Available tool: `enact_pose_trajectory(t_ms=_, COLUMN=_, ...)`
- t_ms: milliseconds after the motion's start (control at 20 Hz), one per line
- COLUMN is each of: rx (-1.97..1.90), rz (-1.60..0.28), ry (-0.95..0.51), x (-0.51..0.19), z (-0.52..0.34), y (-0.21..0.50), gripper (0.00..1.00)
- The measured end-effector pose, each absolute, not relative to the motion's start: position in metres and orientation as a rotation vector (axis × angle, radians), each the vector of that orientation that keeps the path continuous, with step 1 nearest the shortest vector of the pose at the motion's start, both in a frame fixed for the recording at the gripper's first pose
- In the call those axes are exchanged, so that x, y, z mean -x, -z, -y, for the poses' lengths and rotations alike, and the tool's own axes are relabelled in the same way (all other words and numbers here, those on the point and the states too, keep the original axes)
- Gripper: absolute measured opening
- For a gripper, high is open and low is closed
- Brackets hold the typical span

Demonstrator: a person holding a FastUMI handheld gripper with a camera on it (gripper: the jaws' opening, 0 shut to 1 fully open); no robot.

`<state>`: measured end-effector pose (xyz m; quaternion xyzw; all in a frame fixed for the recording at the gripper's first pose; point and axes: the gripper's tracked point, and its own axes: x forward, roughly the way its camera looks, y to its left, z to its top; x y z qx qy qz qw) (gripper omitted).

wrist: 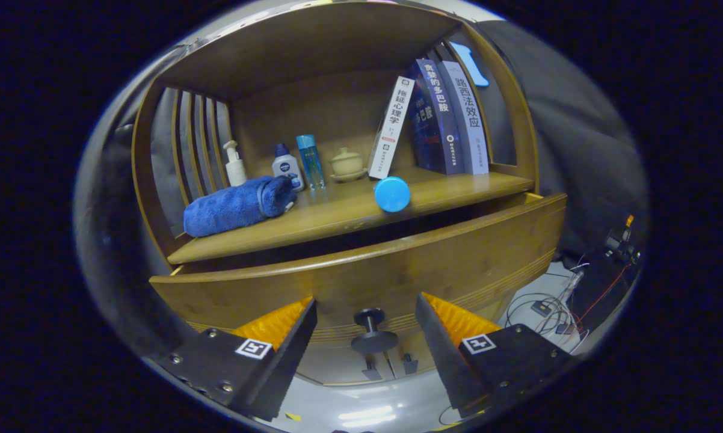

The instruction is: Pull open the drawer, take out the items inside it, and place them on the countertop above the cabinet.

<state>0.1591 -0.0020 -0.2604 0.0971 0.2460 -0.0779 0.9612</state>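
Observation:
A wooden cabinet drawer stands pulled out a little, with a dark gap between its front and the countertop above. Its dark round knob lies between my fingers, apart from both. My gripper is open, one finger on each side of the knob. On the countertop lie a rolled blue towel and a round blue lid or container near the front edge. The drawer's inside is hidden from here.
At the back of the countertop stand a pump bottle, a white bottle, a blue bottle, a small lidded cup and several books. Cables lie on the floor to the right of the cabinet.

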Motion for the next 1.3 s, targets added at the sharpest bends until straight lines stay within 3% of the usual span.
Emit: enact_pose_trajectory(t_ms=1300, rx=-0.263, rz=-0.482, ry=0.154, x=-0.198, z=-0.001, y=0.268, gripper=0.99)
